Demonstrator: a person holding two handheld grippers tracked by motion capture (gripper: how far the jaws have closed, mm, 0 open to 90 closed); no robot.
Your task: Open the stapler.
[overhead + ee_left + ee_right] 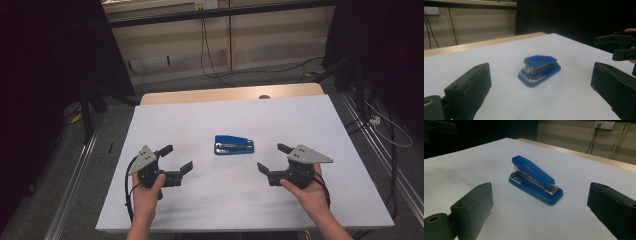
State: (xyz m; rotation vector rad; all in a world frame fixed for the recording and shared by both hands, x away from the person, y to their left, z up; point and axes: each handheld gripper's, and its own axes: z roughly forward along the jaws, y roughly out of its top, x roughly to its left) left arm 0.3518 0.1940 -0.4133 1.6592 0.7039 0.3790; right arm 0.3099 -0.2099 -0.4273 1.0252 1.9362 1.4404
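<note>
— What's nearest?
— The left claw (176, 158), held in a hand (148, 192) at the desk's near edge, jaws spread wide and empty. The right claw (272, 157) mirrors it, also wide open, holding nothing.
— And between them?
— A blue stapler (234, 145) lies flat on the white desk (300, 115), apart from both claws, slightly farther back. It looks closed, though the high view is dim.

Your stapler (234, 145) is blue with a shiny metal strip between its top arm and base. It lies flat on its base near the middle of the white table (310, 120), closed, lengthwise across the table, nothing touching it, its mouth end toward your left.
</note>
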